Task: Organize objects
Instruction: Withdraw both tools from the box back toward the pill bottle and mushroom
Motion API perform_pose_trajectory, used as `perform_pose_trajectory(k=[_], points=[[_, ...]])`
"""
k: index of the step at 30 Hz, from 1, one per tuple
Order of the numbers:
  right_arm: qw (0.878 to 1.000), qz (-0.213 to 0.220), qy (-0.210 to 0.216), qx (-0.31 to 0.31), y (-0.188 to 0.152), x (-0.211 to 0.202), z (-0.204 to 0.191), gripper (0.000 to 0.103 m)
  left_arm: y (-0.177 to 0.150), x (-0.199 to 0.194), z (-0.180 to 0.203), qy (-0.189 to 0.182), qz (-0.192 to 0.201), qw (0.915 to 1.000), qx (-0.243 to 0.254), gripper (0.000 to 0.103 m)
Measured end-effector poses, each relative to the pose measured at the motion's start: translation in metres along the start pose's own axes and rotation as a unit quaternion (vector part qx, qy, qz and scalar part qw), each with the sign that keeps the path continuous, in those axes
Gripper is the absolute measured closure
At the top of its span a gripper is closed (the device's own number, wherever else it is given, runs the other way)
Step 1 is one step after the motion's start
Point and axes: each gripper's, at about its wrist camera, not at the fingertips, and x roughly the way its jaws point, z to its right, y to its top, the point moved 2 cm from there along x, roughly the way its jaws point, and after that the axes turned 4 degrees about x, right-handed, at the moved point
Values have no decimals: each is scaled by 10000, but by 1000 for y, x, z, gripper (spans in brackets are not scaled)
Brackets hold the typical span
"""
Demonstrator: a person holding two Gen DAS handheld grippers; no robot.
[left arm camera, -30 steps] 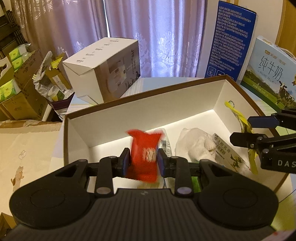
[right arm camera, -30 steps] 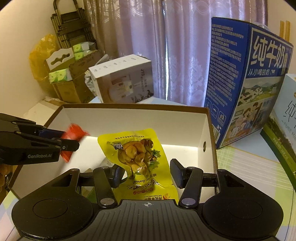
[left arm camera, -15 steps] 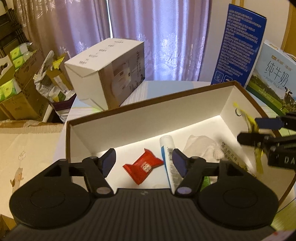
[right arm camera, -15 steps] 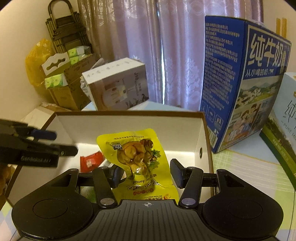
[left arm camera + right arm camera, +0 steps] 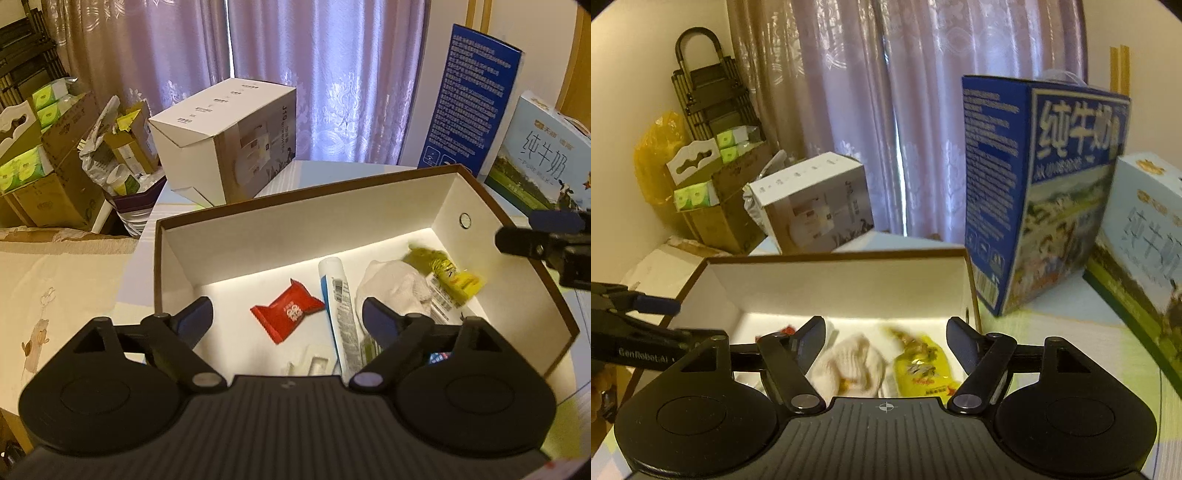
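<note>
**Ana:** Box point(image 5: 369, 206) first, since that is where everything goes: it sits on the table right under both grippers, brown rim, white inside. Nearest, the left gripper point(image 5: 286, 314) hangs over its front edge with fingers spread wide, gripping nothing.

**Ben:** And beneath it, the red candy packet point(image 5: 286, 314) lies flat on the box floor, long axis running diagonally, its far end aimed up toward the right wall.

**Ana:** Beside it the white tube point(image 5: 340, 310) lies lengthwise, cap end toward the back wall. Then the white cloth point(image 5: 391, 284), crumpled.

**Ben:** Right gripper point(image 5: 886, 343) is spread open too, empty, poised above the yellow snack pouch point(image 5: 923, 365), which rests in the right end of the box, blurred, tilted against the cloth.

**Ana:** So five or so items are in. My read: the sorting looks well along.

**Ben:** Beyond the box only cartons stand, the blue milk carton point(image 5: 1034, 206) and the white carton point(image 5: 229, 136). Whether loose items remain, nobody can tell from this.
</note>
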Motion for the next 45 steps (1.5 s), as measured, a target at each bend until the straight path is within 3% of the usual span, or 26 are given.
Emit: perform_pose_trajectory(k=[26,45], points=[[9975,-332,156,602,-78,-106,-22,32,-75,-106,21,-322,-55,9985,-447,12],[9969,-539,144,559,-130,-159,-40,31,-141,-143,49,-373,-404,9978,-380,12]])
